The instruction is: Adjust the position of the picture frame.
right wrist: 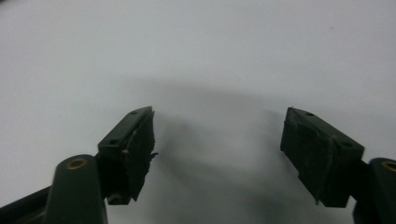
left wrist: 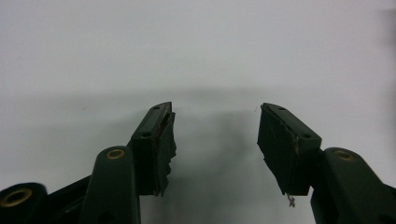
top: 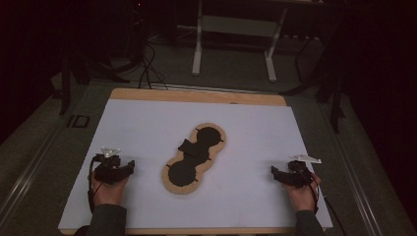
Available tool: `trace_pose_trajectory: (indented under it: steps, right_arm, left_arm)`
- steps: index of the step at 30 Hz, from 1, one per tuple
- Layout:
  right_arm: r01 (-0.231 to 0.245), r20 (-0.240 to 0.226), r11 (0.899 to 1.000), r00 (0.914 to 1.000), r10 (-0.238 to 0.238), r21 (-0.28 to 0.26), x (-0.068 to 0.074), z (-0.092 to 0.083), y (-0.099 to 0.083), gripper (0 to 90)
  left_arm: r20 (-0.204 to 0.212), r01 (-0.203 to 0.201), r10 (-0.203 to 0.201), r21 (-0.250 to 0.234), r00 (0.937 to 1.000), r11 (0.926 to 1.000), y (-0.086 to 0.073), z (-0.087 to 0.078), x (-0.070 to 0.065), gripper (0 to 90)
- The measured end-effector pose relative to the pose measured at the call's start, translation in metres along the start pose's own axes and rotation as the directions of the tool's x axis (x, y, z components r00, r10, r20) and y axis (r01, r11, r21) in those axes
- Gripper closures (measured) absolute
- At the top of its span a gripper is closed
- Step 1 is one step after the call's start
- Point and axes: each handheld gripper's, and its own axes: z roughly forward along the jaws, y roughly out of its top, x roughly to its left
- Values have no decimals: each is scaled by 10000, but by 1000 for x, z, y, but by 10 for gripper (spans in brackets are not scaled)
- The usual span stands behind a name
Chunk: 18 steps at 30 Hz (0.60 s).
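With my left gripper (top: 129, 165) and right gripper (top: 273, 171) both spread and empty near the white board's (top: 147, 123) front corners, I judge it best to approach the peanut-shaped wooden puzzle tray (top: 193, 158) at the board's middle slowly, aiming for its loose black piece (top: 187, 146).

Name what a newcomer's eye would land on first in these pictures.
First, the wooden peanut-shaped board with black pieces, in the middle of the white sheet. Then the left gripper and right gripper, resting near the sheet's front corners, jaws open, nothing between them.
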Motion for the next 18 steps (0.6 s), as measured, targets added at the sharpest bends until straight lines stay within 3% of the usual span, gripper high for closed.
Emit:
trace_pose_trajectory:
  steps: [2, 3, 11, 14, 18]
  right_arm:
    - [-45, 29, 10000, 10000, 46, -56, 0, -1, 0, 264]
    - [-86, 50, 9999, 9999, 87, -144, -1, -3, 1, 290]
    - [187, 103, 9996, 9998, -185, -213, 3, -6, 2, 328]
    - [148, 73, 9995, 9999, -146, -275, 3, -8, 3, 351]
    - [32, 78, 9993, 10000, -29, -377, 2, -9, 4, 355]
  left_arm:
    - [213, -94, 98, -191, 9997, 9998, 0, -3, -3, 479]
    - [625, -31, 53, -341, 9980, 9994, 1, -7, -4, 483]
    - [1322, -136, 249, -857, 9909, 9962, 3, -16, -8, 500]
    - [1535, -742, 887, -978, 9842, 9924, 4, -20, -17, 510]
    - [1836, -912, 1082, -988, 9770, 9909, 4, -22, -24, 533]
